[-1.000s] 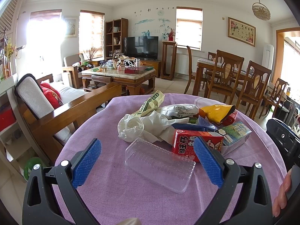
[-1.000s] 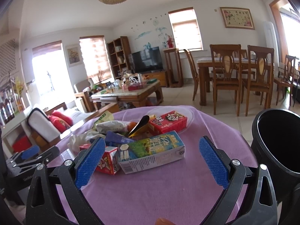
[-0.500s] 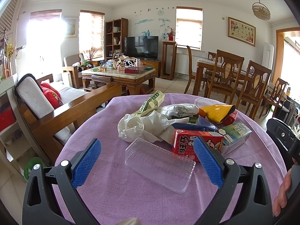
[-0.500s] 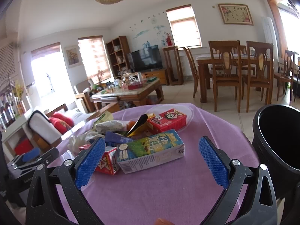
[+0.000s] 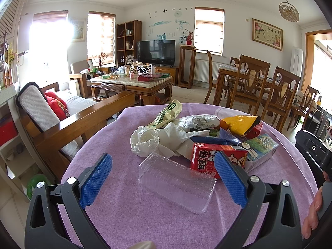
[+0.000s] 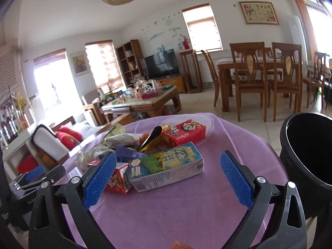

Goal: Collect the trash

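Note:
A pile of trash lies on a round table with a purple cloth (image 5: pixel 128 213). My left gripper (image 5: pixel 164 178) is open and empty, with a clear plastic tray (image 5: pixel 176 183) between its fingers. Behind the tray are a red drink carton (image 5: pixel 215 158), a white plastic bag (image 5: pixel 157 139), a green wrapper (image 5: pixel 166 114) and a yellow pouch (image 5: pixel 238 124). My right gripper (image 6: pixel 168 176) is open and empty, just short of a green-and-blue milk carton (image 6: pixel 166 166). Another red carton (image 6: pixel 184 132) lies further back. A black trash bin (image 6: pixel 309 157) stands at the right of the table.
A wooden sofa with red cushions (image 5: pixel 58 108) stands left of the table. A coffee table (image 5: pixel 132 83) and TV are beyond it. Dining chairs and a dining table (image 5: pixel 257 83) are at the back right. The left gripper's body (image 6: pixel 31 178) shows at the right view's left edge.
The right gripper has tilted and shifted slightly, bringing the milk carton a little lower and closer between its fingers. The left gripper has not moved.

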`<state>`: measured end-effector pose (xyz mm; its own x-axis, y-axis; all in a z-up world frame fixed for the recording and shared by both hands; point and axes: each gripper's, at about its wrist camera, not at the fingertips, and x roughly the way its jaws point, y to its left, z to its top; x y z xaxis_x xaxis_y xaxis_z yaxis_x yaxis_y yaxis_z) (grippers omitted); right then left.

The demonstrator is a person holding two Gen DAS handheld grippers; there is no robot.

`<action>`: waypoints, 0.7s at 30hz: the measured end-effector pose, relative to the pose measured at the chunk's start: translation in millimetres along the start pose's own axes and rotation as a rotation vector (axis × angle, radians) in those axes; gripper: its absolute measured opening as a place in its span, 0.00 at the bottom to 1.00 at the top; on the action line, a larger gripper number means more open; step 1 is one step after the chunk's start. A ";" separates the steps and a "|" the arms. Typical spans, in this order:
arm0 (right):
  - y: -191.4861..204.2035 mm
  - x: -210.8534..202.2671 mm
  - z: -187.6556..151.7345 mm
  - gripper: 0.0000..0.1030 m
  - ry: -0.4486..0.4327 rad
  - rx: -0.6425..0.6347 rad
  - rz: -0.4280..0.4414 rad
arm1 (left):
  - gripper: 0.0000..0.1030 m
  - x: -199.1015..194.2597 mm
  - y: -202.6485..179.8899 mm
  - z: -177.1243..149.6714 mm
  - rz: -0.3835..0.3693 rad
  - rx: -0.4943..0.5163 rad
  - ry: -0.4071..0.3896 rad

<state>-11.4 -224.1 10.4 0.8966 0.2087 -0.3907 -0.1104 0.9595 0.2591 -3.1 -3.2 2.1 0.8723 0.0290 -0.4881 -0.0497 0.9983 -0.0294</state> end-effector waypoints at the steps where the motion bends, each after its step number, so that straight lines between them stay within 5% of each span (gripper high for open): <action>1: 0.0 0.0 0.0 0.96 0.000 0.000 0.000 | 0.95 0.0 0.0 0.0 0.000 0.000 0.000; 21: -1.4 -1.0 0.3 0.96 0.005 0.010 0.005 | 0.95 0.2 -0.3 -0.2 0.001 0.002 0.002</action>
<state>-12.0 -225.7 10.6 0.8940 0.2140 -0.3936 -0.1103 0.9566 0.2697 -3.0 -3.5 1.9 0.8715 0.0298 -0.4896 -0.0496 0.9984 -0.0276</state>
